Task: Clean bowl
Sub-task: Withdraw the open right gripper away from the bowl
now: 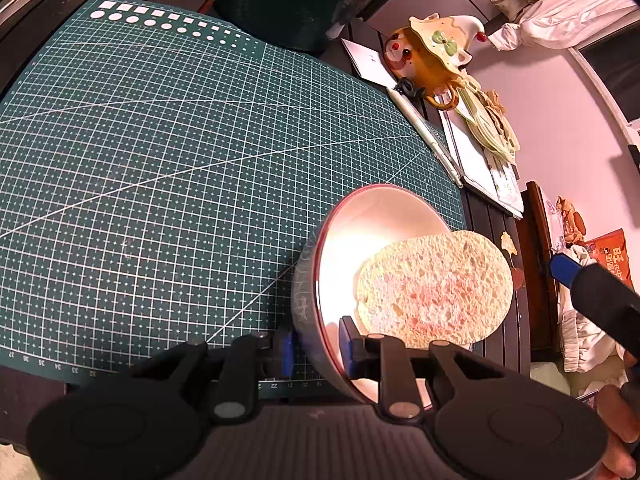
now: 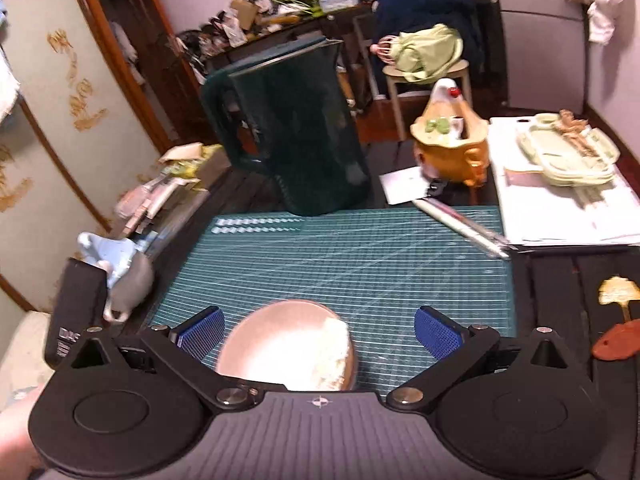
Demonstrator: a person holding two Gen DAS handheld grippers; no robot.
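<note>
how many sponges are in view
1: a round, pale yellow porous sponge sits inside the pink-lined bowl, leaning against its wall. The left gripper clamps the bowl's rim. Another underneath could be hidden.

Handheld grippers: black linkage, blue pads, grey ribbed body.

Left gripper (image 1: 316, 346): two round black discs at the base, black arms pivoting on silver rivets, blue ridged pads on the fingers (image 1: 286, 354). Body between the discs is grey with fine ribbing. Right gripper (image 2: 318, 330): same build, with triangular black brackets, small silver screws at the joints, and blue fine-gridded pads on the fingers (image 2: 434, 330); a white crosshair mark sits at the centre of its grey ribbed body. No sleeve is visible.
</note>
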